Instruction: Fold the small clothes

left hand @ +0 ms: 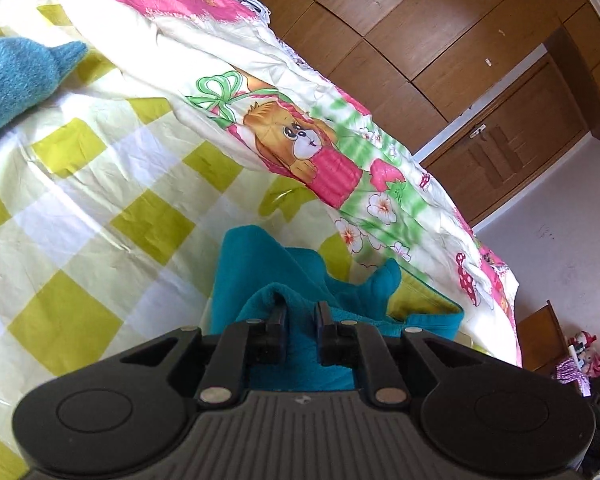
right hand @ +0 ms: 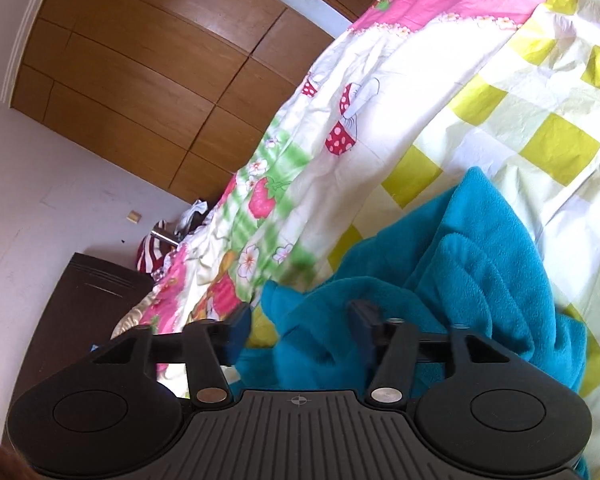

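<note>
Both grippers tilt low over the checked bedsheet [left hand: 80,216]. Left gripper [left hand: 301,312]: fingers drawn close, pinching a raised fold of the teal fleece garment [left hand: 260,264]. Right gripper [right hand: 298,316]: fingers spread wide, fleece bunched between them (actual contact unclear). Garment [right hand: 480,248] lies crumpled on the sheet beside the cartoon-print quilt [left hand: 300,140]. No legible writing or labels.
</note>
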